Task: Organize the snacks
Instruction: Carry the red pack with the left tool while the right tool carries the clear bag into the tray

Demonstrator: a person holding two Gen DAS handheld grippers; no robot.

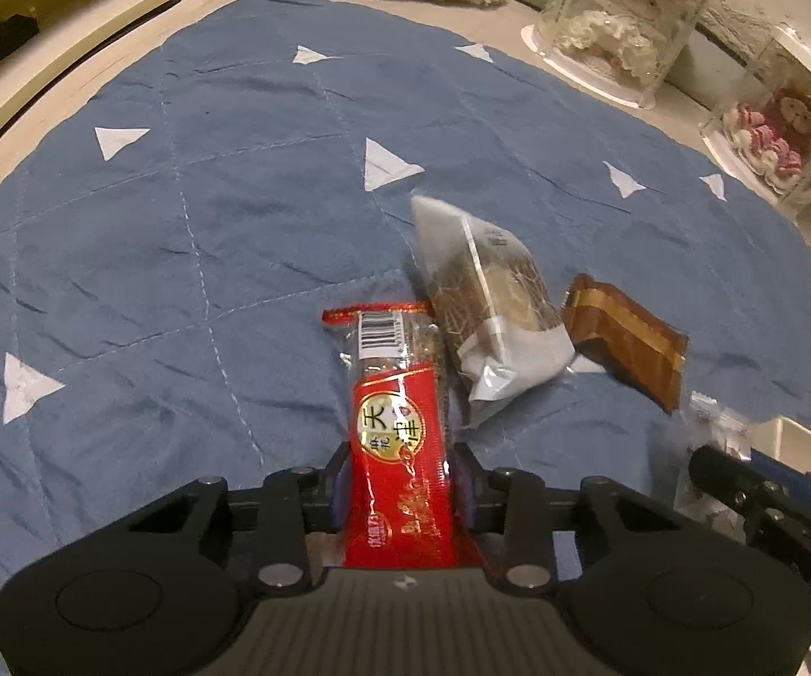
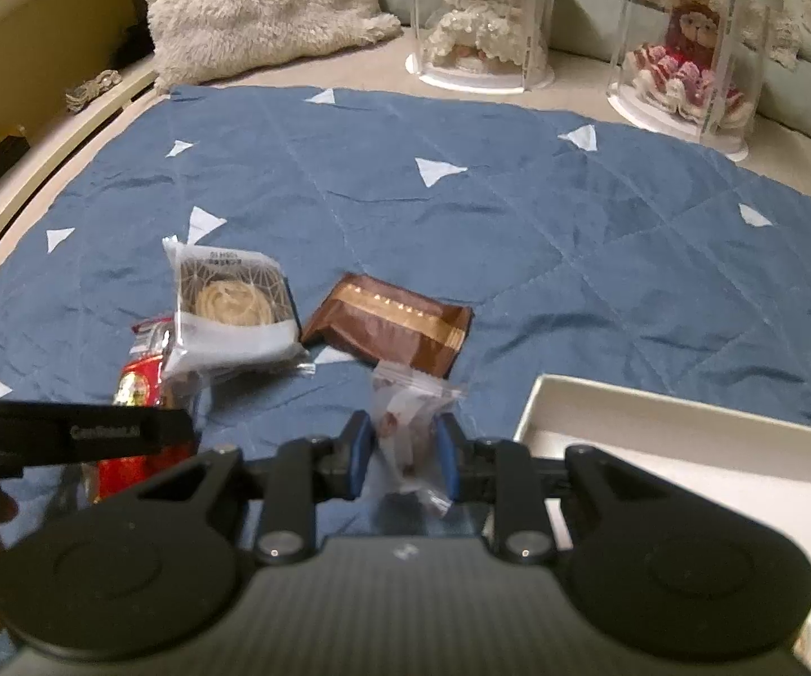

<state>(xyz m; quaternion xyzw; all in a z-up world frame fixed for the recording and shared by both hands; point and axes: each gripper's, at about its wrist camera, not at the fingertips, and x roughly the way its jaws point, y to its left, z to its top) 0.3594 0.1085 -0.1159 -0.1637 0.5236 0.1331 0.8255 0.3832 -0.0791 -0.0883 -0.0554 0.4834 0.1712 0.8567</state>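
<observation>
My left gripper (image 1: 400, 479) is shut on a red snack packet (image 1: 400, 439) with a barcode end, held just above the blue quilt (image 1: 180, 236). My right gripper (image 2: 405, 456) is shut on a small clear snack bag (image 2: 411, 422). A white cookie pack (image 1: 490, 304) lies on the quilt just beyond the red packet and shows in the right wrist view (image 2: 231, 304). A brown packet (image 1: 625, 338) lies to its right, also in the right wrist view (image 2: 388, 327). A white box (image 2: 687, 467) sits at my right, beside the right gripper.
Two clear display cases with dolls (image 2: 484, 17) (image 2: 693, 56) stand at the back right. A fluffy cushion (image 2: 253, 5) lies at the back. A pale wooden rim (image 1: 67, 56) borders the quilt on the left.
</observation>
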